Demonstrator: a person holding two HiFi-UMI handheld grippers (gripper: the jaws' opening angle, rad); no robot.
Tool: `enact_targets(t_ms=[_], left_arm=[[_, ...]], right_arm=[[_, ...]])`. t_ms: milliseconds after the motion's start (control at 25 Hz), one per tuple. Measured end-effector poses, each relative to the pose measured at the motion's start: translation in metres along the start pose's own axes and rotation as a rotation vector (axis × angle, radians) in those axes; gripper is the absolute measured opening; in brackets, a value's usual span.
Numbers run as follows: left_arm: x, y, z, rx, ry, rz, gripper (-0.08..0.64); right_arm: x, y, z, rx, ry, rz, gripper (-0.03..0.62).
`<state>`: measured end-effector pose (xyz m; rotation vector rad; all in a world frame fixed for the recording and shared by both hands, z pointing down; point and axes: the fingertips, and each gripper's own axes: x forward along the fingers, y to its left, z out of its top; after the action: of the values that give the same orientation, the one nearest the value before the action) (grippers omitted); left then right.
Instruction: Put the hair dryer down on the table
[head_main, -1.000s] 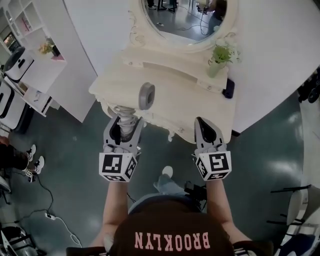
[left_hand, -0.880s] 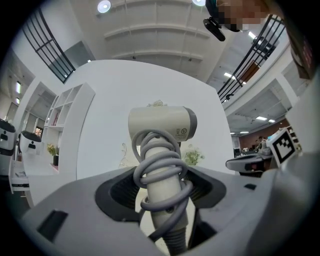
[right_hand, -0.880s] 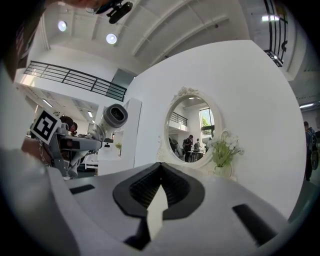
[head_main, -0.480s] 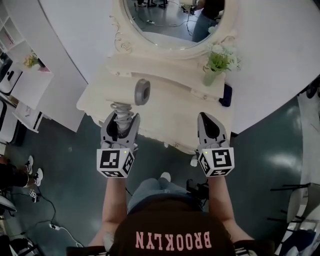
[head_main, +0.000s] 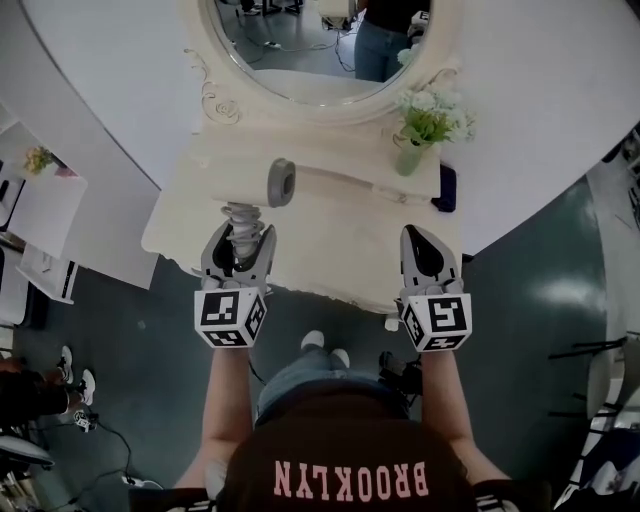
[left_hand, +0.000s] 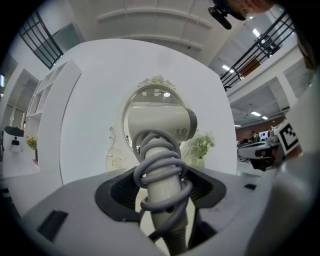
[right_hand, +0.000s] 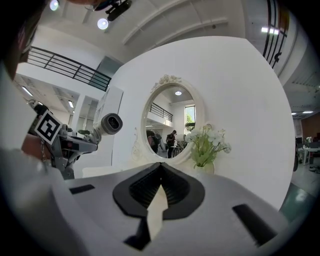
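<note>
My left gripper (head_main: 239, 238) is shut on the handle of a cream hair dryer (head_main: 279, 183) with a grey cord coiled round the handle (left_hand: 160, 175). The dryer stands upright, its grey-ringed head above the left part of the cream dressing table (head_main: 330, 240). In the right gripper view the dryer (right_hand: 111, 123) shows at the left, held up by the left gripper. My right gripper (head_main: 427, 243) hangs over the table's front right edge, jaws touching at the tips with nothing between them (right_hand: 159, 172).
An oval mirror (head_main: 300, 40) in a carved frame stands at the back of the table. A vase of white flowers (head_main: 425, 125) sits on the raised shelf at the right, with a dark object (head_main: 445, 187) beside it. White shelves (head_main: 30, 200) stand at the left.
The person has stepped closer to the dressing table. Both grippers now reach over its front edge, and the dryer has moved forward above the tabletop.
</note>
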<state>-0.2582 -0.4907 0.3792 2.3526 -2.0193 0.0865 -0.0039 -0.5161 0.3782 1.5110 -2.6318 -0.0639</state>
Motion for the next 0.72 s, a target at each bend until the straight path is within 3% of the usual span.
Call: enact_targets(t_ms=[320,720], left_arm=[[0.052,0.011,-0.049,-0.026,0.196,-0.061,0.267],[0.090,0.012,-0.121,-0.073,0.464,-0.113,0.267]], right_arm=[[0.028,-0.017,-0.025,0.034,0.060,-0.066,-0.002],[0.052,-0.022,-0.064,0.067,0.154,-0.087,-0.002]])
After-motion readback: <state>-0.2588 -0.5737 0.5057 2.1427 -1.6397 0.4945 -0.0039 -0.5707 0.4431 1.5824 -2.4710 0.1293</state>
